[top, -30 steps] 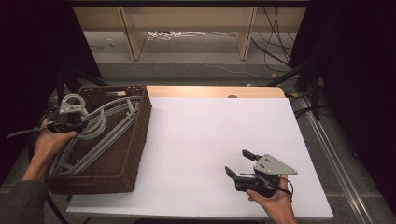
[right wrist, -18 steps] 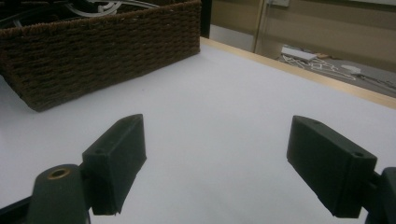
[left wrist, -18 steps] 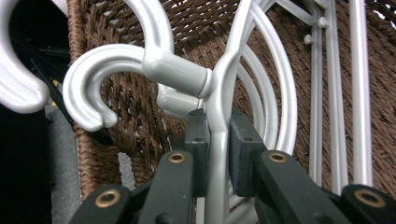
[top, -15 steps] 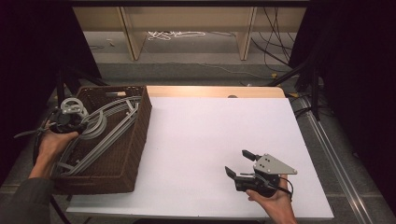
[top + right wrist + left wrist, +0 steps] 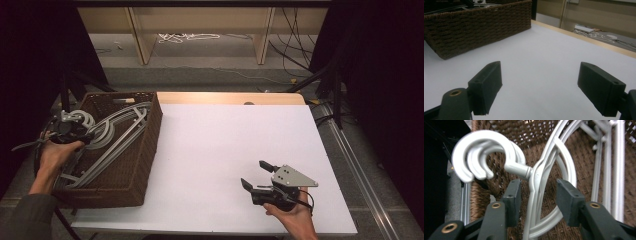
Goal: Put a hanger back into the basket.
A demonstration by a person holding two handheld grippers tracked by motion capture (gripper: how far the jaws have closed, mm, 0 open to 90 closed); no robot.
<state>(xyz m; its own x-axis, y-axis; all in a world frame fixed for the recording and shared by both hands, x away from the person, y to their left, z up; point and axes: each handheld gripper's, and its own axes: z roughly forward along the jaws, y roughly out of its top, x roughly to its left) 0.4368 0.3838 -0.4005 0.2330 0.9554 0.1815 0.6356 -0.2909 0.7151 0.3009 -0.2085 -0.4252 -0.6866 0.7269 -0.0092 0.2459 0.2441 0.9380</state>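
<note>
Between parted pads, seemingly untouched: hanger neck.

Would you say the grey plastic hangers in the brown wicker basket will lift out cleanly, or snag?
The grey plastic hangers look thin, rigid and probably light. Their hooks nest and frames overlap, so one may drag others. Smooth plastic could slip between the left gripper pads.

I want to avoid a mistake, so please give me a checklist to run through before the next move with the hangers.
1. Left tongs open, jaws just opening: ok.
2. Grey plastic hangers between the pads, neck not pressed: ok.
3. Hangers lying in the brown woven wicker basket: ok.
4. Right tongs open, nothing between them: ok.
5. White table surface bare beside the basket: ok.
6. Hanger hooks untangled: cannot tell.
</note>
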